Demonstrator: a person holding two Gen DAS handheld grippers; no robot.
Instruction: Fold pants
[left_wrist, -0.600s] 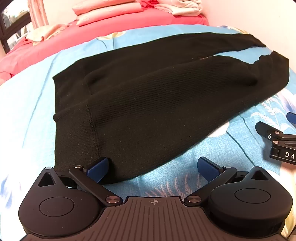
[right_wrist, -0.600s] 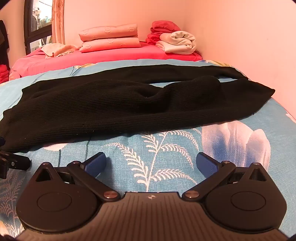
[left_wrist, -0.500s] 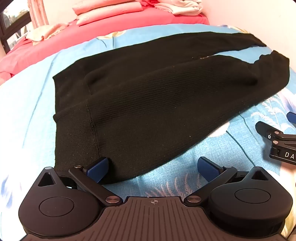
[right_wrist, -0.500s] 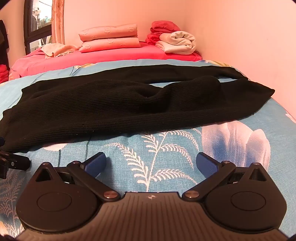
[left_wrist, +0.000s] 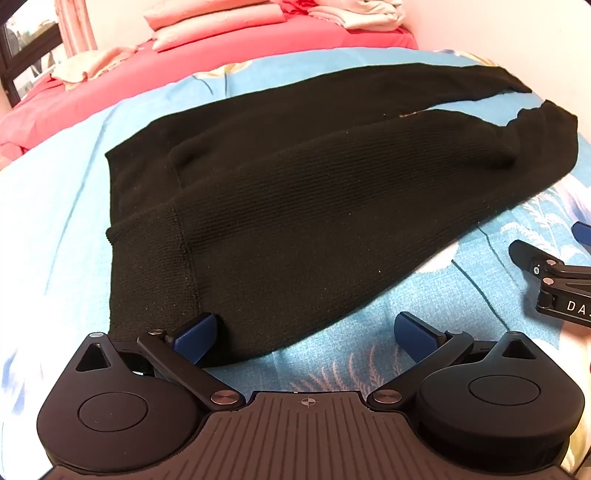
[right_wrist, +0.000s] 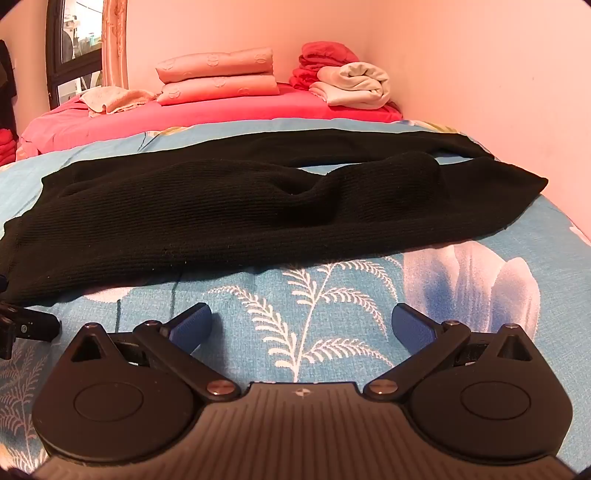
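Blue floral bedding (left_wrist: 66, 206) fills the left wrist view, with black knit pants (left_wrist: 314, 206) spread across the middle of the frame, waistband at lower left, legs running to the upper right. At the bottom centre the left gripper (left_wrist: 303, 334) stands wide open, holding nothing; its left pad (left_wrist: 195, 334) sits at the waistband corner, though contact cannot be told, while the other pad lies over bare sheet. The right gripper's arm shows at the right edge. A clean first fold likely calls for closing on both layers of that corner, not only the top one.

Pink walls and stacked pink pillows (right_wrist: 218, 79) back the right wrist view, with folded towels (right_wrist: 351, 86) at upper right. The pants (right_wrist: 240, 214) lie across the middle band of the frame, one leg rumpled over the other. At the bottom centre the right gripper (right_wrist: 301, 328) is fully spread and empty above the fern print, short of the cloth's near edge. It probably needs to reach that edge and pinch level with its partner, so the fold lifts evenly.
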